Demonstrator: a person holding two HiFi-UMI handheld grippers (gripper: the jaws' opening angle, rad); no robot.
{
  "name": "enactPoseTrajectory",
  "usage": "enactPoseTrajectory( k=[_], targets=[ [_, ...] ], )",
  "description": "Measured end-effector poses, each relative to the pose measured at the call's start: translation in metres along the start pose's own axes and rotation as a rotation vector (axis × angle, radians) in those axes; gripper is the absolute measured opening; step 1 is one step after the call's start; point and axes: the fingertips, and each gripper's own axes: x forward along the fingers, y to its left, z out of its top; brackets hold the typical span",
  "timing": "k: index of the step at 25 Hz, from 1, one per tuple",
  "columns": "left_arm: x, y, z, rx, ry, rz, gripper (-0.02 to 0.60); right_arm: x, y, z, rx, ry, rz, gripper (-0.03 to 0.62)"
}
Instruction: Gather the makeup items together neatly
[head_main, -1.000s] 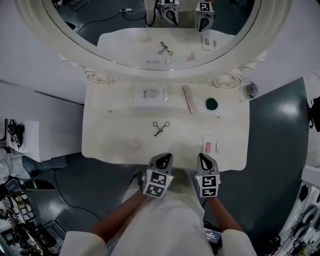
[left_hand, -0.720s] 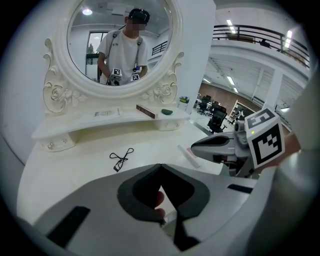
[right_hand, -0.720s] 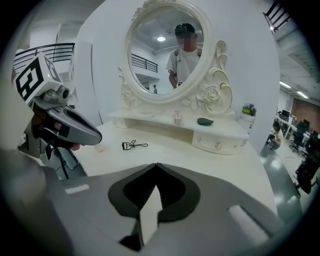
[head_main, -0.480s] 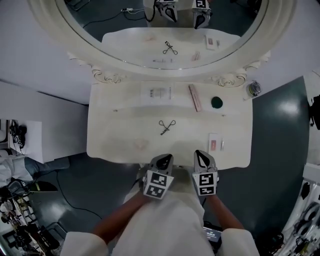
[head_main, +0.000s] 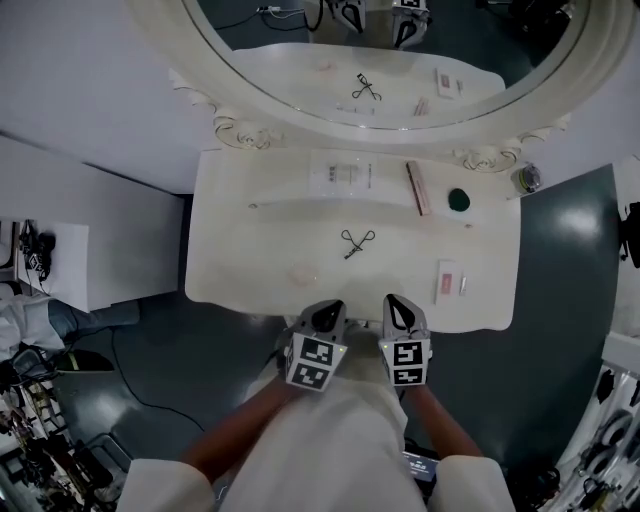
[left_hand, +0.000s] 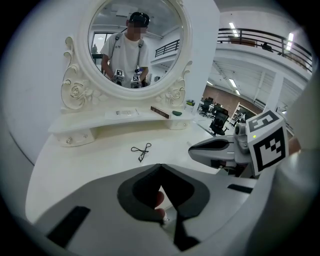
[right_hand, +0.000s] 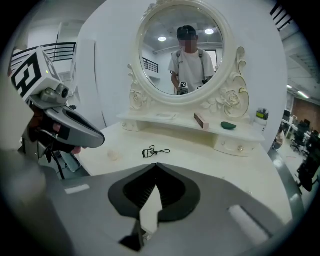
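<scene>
Now, dressing table (head_main: 230, 250): white, with a raised shelf under an oval mirror (head_main: 300, 90); a person in a white top stands at its front edge.
Left gripper (head_main: 327, 312): held over the front edge, its jaws pressed together tip to tip with nothing between them.
Right gripper (head_main: 397, 305): just beside the left one, its jaws likewise pressed together and empty.
Eyelash curler (head_main: 357, 242): black, lying flat in the middle of the table top, ahead of both grippers and apart from them.
Pale round pad (head_main: 303, 273): on the table top, left of the curler, near the front edge.
White and pink packet (head_main: 447, 281): on the right of the table top, with a small pale stick just beside it.
Flat white packet (head_main: 341, 176): on the shelf, near its middle.
Pink box (head_main: 417, 188): long and narrow, on the shelf to the right of the white packet.
Dark green rounded piece (head_main: 459, 199): on the shelf, just right of the pink box.
Small jar (head_main: 528, 179): at the right end, by the mirror's carved base.
</scene>
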Motion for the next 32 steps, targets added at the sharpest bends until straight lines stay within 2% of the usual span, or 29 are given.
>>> enactPoseTrajectory(
  k=[10, 19, 32],
  targets=[
    [-0.018, 0.022, -0.015, -0.021, -0.029, -0.045, 0.002, 0.017, 0.028, 0.024, 0.123, -0.003, -0.104, 0.003],
    [-0.019, 0.034, 0.008, -0.001, -0.065, -0.095, 0.002, 0.037, 0.031, 0.039, 0.253, -0.013, -0.188, 0.003],
    [-0.020, 0.051, -0.023, 0.014, -0.002, -0.099, 0.002, 0.063, 0.038, 0.043, 0.359, -0.029, -0.192, 0.005]
  ],
)
